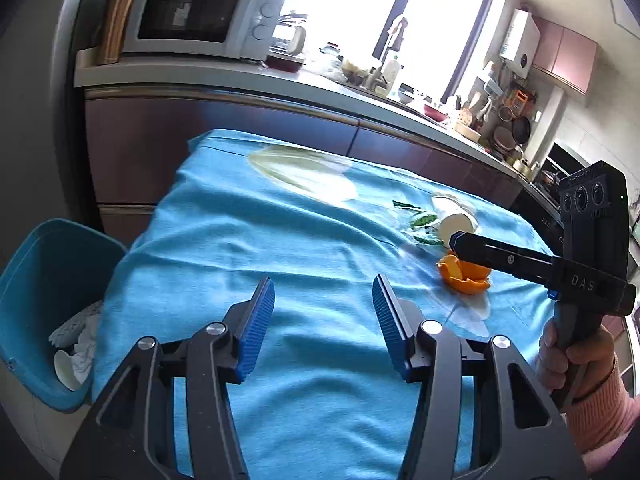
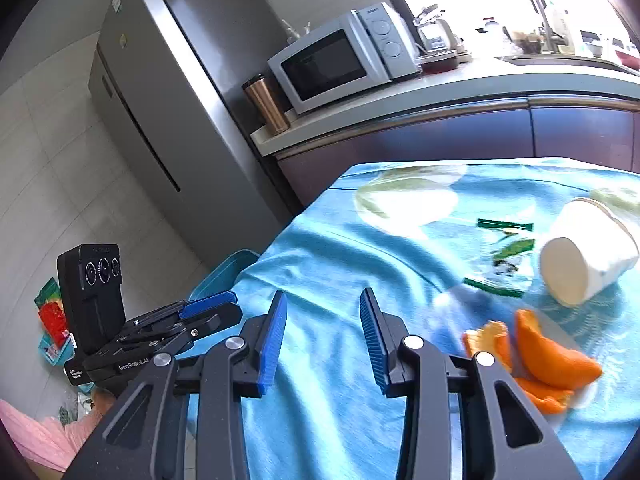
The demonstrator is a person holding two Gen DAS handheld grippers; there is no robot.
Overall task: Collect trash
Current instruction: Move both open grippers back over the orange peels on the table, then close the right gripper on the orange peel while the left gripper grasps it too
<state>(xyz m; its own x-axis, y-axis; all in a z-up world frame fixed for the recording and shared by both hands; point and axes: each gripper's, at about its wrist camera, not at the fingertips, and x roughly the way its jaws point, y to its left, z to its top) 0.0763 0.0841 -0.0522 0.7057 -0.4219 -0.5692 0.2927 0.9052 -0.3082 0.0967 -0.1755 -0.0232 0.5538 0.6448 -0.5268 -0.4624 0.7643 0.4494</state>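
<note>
Ribbed blue jaws of L gripper [image 1: 323, 304] & R gripper [image 2: 323, 322] spread, empty, over creased cloth [image 1: 248, 248].

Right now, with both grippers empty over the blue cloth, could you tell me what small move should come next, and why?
Probably ease the right gripper toward the orange peel and close on it. Its jaws stand open with nothing between them, the peel lies nearest, beside the tipped paper cup and green wrapper scraps, and the blue bin waits at the table's left edge.

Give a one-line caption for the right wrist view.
Open, empty right tongs above blue cloth; orange peel, tipped paper cup ahead.
</note>
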